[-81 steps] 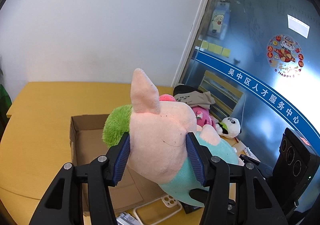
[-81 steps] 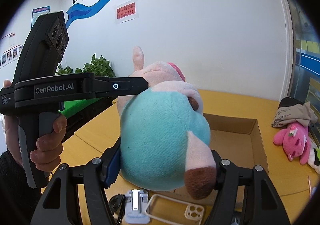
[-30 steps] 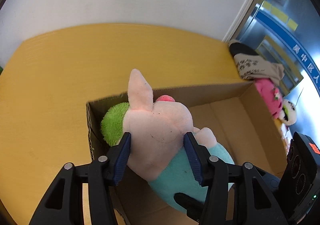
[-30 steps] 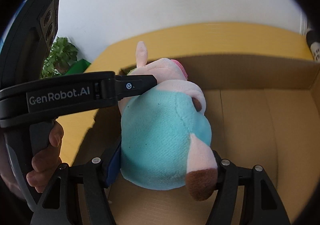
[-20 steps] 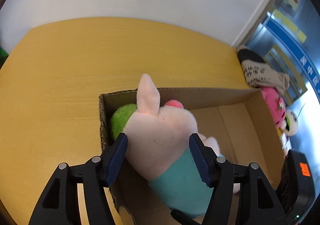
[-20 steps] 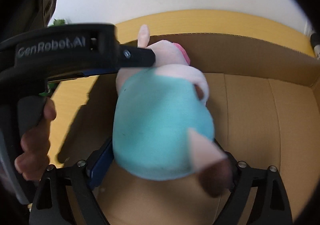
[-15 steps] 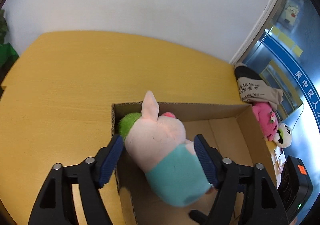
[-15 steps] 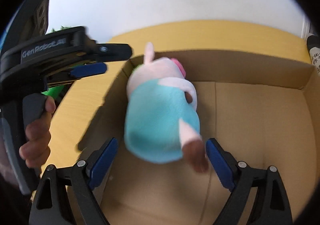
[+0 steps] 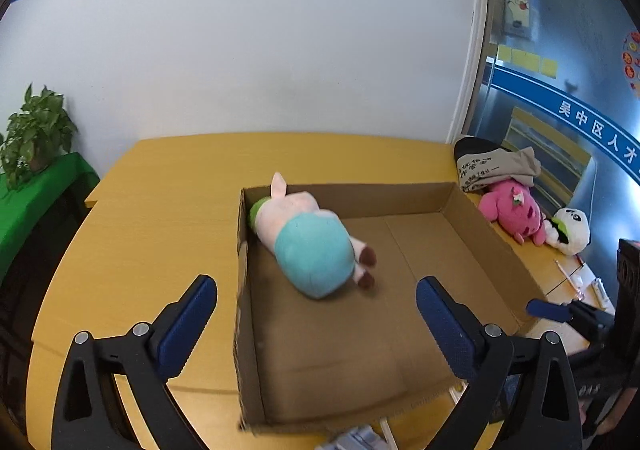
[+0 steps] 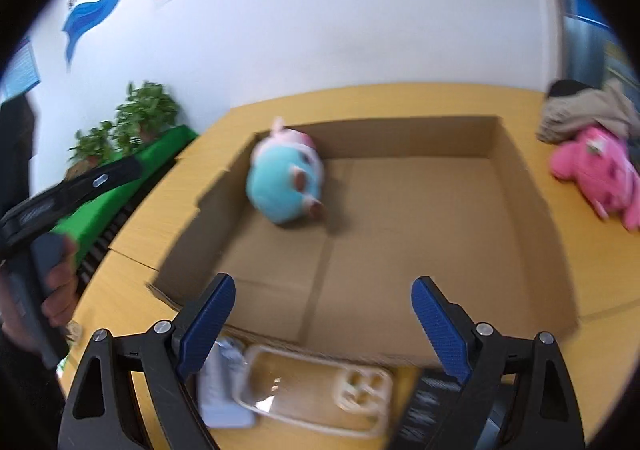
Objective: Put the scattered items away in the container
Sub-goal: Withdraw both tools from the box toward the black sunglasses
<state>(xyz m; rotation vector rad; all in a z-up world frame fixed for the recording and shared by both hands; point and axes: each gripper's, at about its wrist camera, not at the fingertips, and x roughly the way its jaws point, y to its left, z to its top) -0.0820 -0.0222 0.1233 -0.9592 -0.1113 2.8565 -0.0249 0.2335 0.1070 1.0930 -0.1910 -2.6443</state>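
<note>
Nearest, the left gripper (image 9: 316,302) hangs over the near left part of the cardboard box (image 9: 492,226), its jaws opening wide with nothing pressed between the blue pads; the right gripper (image 10: 323,304) is likewise spread wide and empty above the box's near wall. Only the right wrist view shows what lies on the table (image 10: 592,250) in front of that near wall: a clear phone case (image 10: 316,390) and a pale flat item beside it (too blurred to name). That view alone also catches the person's left hand (image 10: 56,282) wrapped round the other gripper's handle at the left edge. Farther in, the pig plush (image 9: 308,242) in a teal outfit lies on the box floor at the far left corner, head toward the far wall, feet pointing to the near side; the left wrist view gives it sharply, with one ear poking above the rim. Beyond the box's right wall, a pink plush (image 9: 512,210) lies on the table near its far right corner, with folded clothing (image 9: 492,166) just behind it. A panda plush (image 9: 570,230) touching the pink one shows only in the left wrist view, as does the tip of the right gripper at the right edge. At the far left, off the table, stands a potted plant (image 9: 36,134).
</note>
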